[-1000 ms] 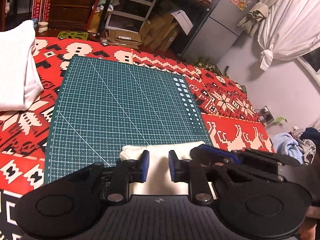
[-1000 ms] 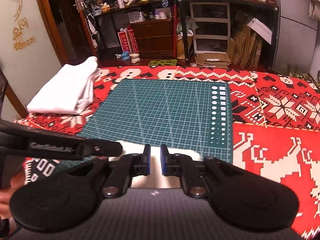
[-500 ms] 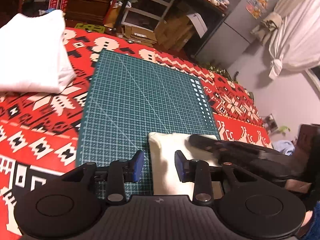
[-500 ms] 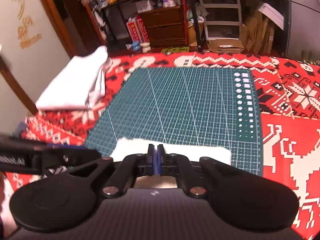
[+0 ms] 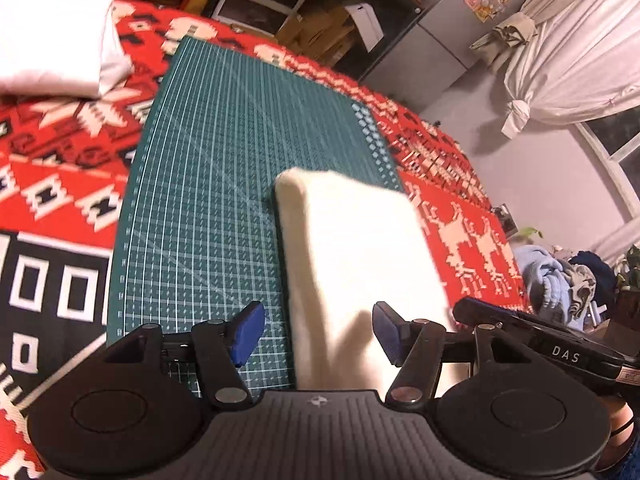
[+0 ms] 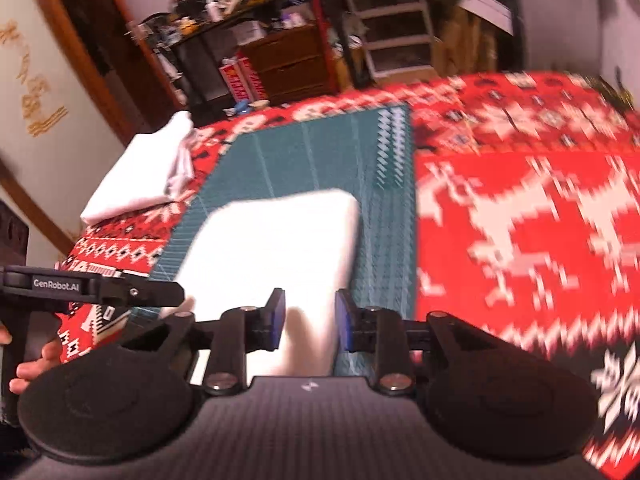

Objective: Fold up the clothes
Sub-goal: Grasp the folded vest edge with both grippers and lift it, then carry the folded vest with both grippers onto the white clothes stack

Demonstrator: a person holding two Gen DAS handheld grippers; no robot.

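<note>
The folded cream garment lies on the green cutting mat, near its right edge (bare mat to its left). Left gripper and right gripper hover over its near end, jaws wide, holding nothing.

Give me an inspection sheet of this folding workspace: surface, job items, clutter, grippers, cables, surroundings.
Surface: green cutting mat lying on a red patterned cloth.
Job's things: folded cream garment on the mat's near right part; stack of folded white clothes on the cloth beyond the mat's left edge.
Clutter: nothing seen on the mat besides the garment.
Grippers: left hand-held gripper open, garment seen between its fingers; right hand-held gripper open over the garment's near end; neither clamps it.
Cables: nothing seen.
Surroundings: crowded shelves, wooden drawers, flattened cardboard, white curtain, pile of clothes at right.
</note>
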